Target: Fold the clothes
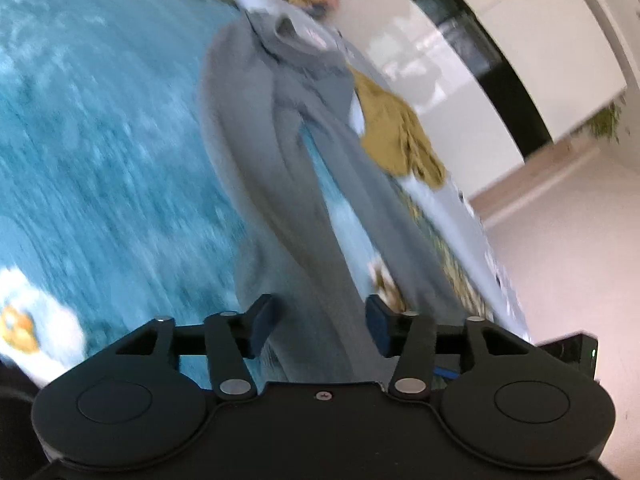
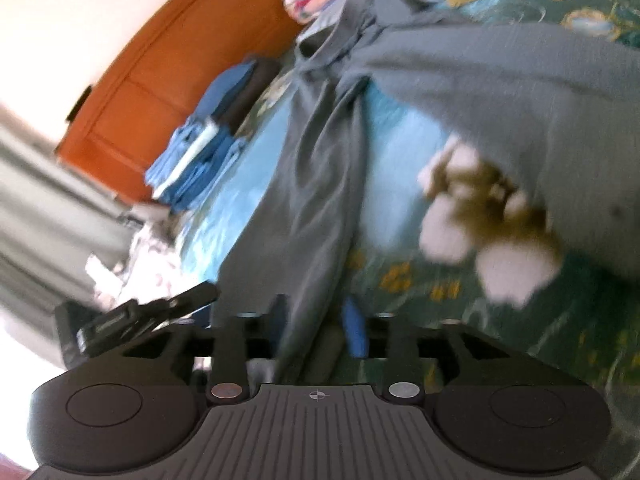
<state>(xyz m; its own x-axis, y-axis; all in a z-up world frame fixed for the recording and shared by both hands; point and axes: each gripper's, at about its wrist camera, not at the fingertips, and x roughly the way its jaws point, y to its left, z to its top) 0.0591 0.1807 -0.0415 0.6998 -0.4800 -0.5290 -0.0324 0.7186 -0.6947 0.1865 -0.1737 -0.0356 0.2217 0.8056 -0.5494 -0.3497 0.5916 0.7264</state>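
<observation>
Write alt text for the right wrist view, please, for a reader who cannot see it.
The right claw has grey fabric of a long grey garment between its fingers, the rest trailing away across a blue and green floral bedspread. A stack of folded blue clothes sits to the left by an orange wooden panel; the image is motion-blurred.

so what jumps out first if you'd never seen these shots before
The long grey garment dominates both views, stretched from the grippers up across the blue-and-teal floral bedspread. The left gripper has its jaws apart with the cloth running between them, and in the right wrist view the right gripper also has grey cloth between its fingers. Behind, a mustard-coloured piece of clothing lies by the bed's edge, and a stack of blue folded clothes sits near the orange-brown wooden panel.
</observation>
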